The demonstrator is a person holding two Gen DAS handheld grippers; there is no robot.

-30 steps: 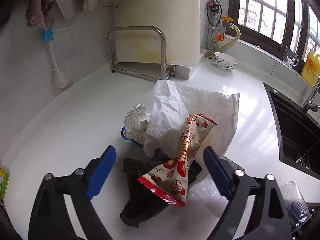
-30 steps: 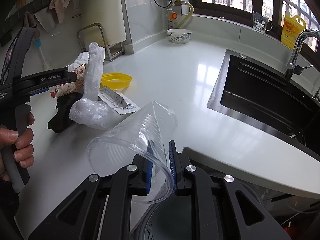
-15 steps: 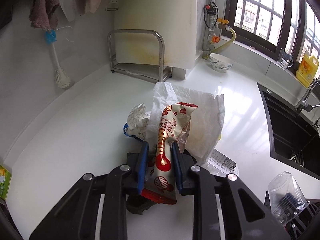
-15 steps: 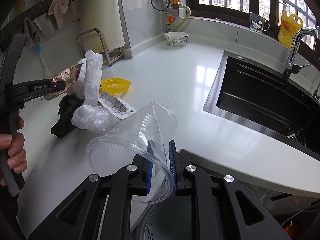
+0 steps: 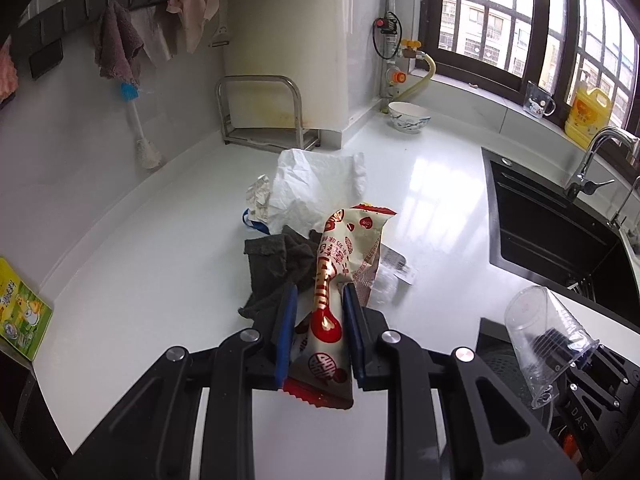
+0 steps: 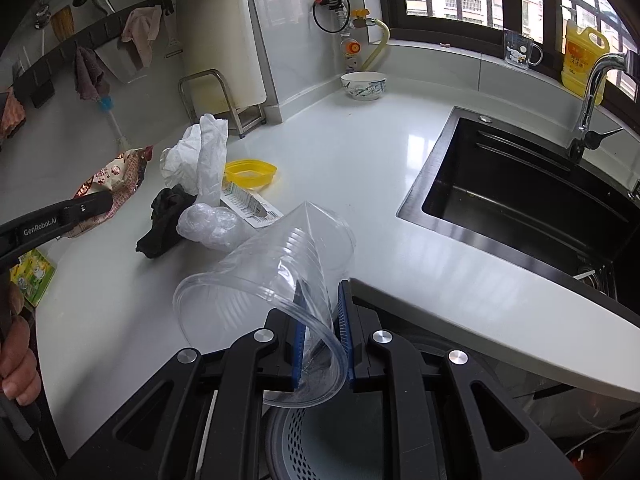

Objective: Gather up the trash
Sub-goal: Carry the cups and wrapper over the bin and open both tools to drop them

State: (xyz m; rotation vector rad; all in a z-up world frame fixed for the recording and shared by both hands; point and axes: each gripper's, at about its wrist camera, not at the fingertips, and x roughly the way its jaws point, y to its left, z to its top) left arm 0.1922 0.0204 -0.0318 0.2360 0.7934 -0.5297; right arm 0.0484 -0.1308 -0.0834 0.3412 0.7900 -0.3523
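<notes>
My left gripper (image 5: pixel 318 320) is shut on a red and white snack wrapper (image 5: pixel 340 264) and holds it above the white counter (image 5: pixel 160 240); the wrapper also shows in the right wrist view (image 6: pixel 116 176). My right gripper (image 6: pixel 322 320) is shut on the wall of a clear plastic cup (image 6: pixel 272 268), held over a perforated bin (image 6: pixel 340 440) below the counter edge. The cup also shows in the left wrist view (image 5: pixel 544 340). On the counter lie a black cloth (image 5: pixel 276 268), a white crumpled bag (image 5: pixel 316 184), crumpled paper (image 5: pixel 258 196) and clear plastic film (image 6: pixel 212 224).
A yellow lid (image 6: pixel 250 170) and a printed label (image 6: pixel 250 204) lie by the pile. A black sink (image 6: pixel 520 200) with a tap (image 6: pixel 596 80) is to the right. A bowl (image 5: pixel 408 116), a metal rack (image 5: pixel 260 112) and a green box (image 5: pixel 20 316) stand on the counter.
My left gripper closed on the snack wrapper and lifted it up and back from the pile. My right gripper kept holding the cup, nearly still.
</notes>
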